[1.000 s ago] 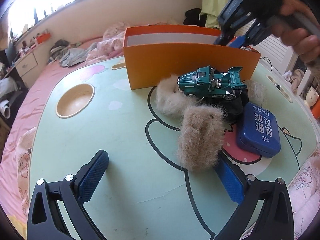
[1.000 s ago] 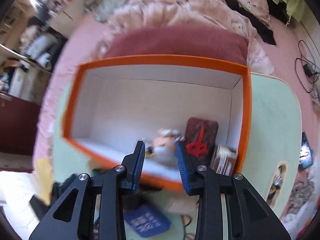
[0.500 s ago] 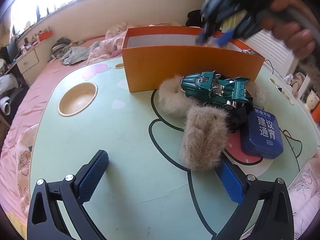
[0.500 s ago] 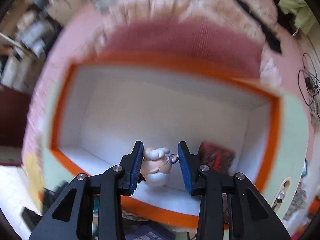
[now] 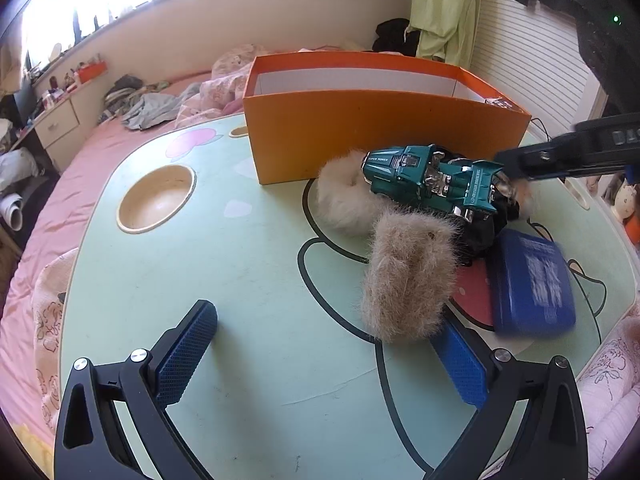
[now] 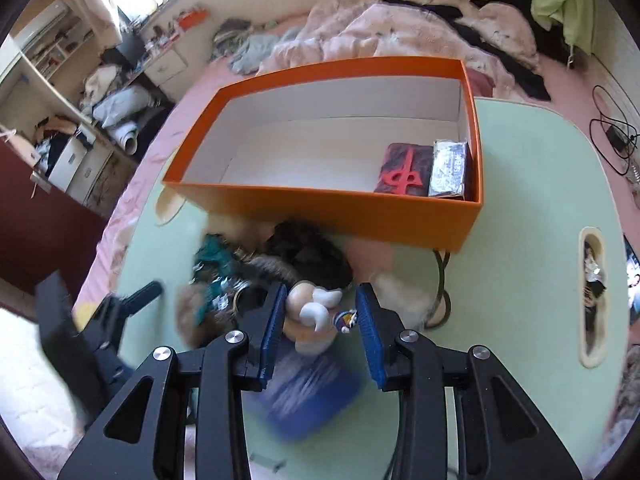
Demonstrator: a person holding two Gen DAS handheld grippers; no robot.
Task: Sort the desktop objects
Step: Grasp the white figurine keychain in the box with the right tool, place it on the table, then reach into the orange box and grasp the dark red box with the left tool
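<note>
While the background smears with motion, the right gripper [image 6: 322,288] hangs in front of the orange box [image 6: 320,208], on the near side of its front wall and outside it. A small cream figurine [image 6: 312,320] sits sharp between its blue pads. The jaws have just been widening a little, yet the grip seems to hold. The left pad lies against the body, though contact on the right side, by a small round piece, is hard to make out.

The left gripper [image 5: 322,316] hovers over the green table [image 5: 240,260], farther out from the box, gaping wide with nothing in it. Its right finger is just beside a tan fur piece [image 5: 408,280].

Close before the box's front wall a teal toy car [image 5: 432,184] rests on a heap of fur. A blue tin [image 5: 532,284] lies beyond that heap from the box.

In the box's right end a dark red pack [image 6: 404,168] and a silver pack [image 6: 448,170] lie side by side.
</note>
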